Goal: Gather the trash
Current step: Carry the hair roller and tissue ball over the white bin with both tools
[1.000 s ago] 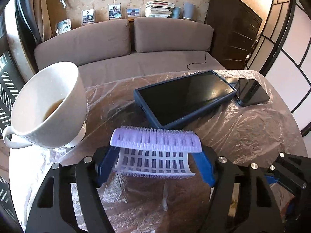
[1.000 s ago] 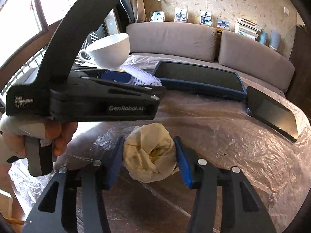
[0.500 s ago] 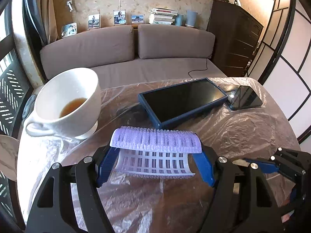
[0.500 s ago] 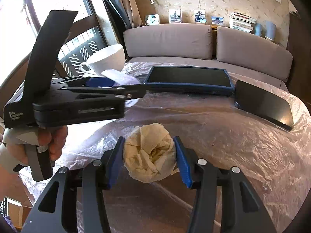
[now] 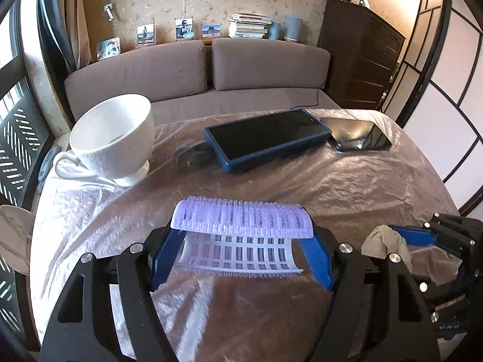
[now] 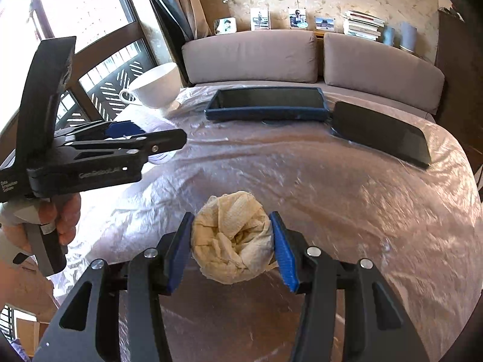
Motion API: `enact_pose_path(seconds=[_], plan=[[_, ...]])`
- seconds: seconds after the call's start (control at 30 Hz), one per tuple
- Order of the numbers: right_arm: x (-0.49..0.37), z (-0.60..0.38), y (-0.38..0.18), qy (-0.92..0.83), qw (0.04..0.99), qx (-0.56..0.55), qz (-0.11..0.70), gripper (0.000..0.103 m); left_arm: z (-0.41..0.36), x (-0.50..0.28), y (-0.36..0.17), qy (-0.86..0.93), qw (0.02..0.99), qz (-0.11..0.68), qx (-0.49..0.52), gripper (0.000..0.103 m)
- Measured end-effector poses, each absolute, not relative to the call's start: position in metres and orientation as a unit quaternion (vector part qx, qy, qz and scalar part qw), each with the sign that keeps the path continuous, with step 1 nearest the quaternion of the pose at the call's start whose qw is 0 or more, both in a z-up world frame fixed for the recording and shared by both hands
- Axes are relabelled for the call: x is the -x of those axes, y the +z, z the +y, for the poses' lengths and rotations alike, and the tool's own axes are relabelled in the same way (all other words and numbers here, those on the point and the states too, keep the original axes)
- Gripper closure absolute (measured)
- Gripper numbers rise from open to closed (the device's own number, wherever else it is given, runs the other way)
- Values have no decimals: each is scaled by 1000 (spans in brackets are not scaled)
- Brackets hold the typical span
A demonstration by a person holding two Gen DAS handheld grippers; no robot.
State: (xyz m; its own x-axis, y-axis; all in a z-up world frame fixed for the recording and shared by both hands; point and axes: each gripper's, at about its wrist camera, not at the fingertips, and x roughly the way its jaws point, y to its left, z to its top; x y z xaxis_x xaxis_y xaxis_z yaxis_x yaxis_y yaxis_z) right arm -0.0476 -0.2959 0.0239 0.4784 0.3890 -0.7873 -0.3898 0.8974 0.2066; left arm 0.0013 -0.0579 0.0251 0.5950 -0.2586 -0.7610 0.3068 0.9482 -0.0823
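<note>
My left gripper (image 5: 241,255) is shut on a lilac spiky plastic roller (image 5: 241,233), squeezed flat between its blue pads and held above the table. My right gripper (image 6: 232,249) is shut on a crumpled yellowish paper wad (image 6: 232,246), also above the table. In the left wrist view the right gripper (image 5: 404,242) shows at the lower right with the wad (image 5: 383,242) in it. In the right wrist view the left gripper (image 6: 126,138) shows from the side at the left; the roller is mostly hidden there.
The round table (image 5: 347,187) is covered with crinkled plastic film. A white cup (image 5: 114,138) on a saucer stands at the far left. A tablet in a blue case (image 5: 265,137) and a black phone (image 5: 362,137) lie at the far side. A sofa (image 5: 196,72) is behind.
Both grippers have pulled back from the cup and tablet, toward the near side of the table, each still holding its piece. The left gripper has drifted left in the right wrist view.
</note>
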Motion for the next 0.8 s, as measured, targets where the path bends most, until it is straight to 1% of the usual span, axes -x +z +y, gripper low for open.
enact_pose_path(seconds=[0.43, 0.8], plan=[[74, -319, 34, 216, 863, 4, 457, 53, -69, 44, 26, -168, 888, 428, -9, 30], [101, -332, 41, 221, 860, -8, 460, 53, -78, 84, 26, -167, 887, 431, -11, 30]])
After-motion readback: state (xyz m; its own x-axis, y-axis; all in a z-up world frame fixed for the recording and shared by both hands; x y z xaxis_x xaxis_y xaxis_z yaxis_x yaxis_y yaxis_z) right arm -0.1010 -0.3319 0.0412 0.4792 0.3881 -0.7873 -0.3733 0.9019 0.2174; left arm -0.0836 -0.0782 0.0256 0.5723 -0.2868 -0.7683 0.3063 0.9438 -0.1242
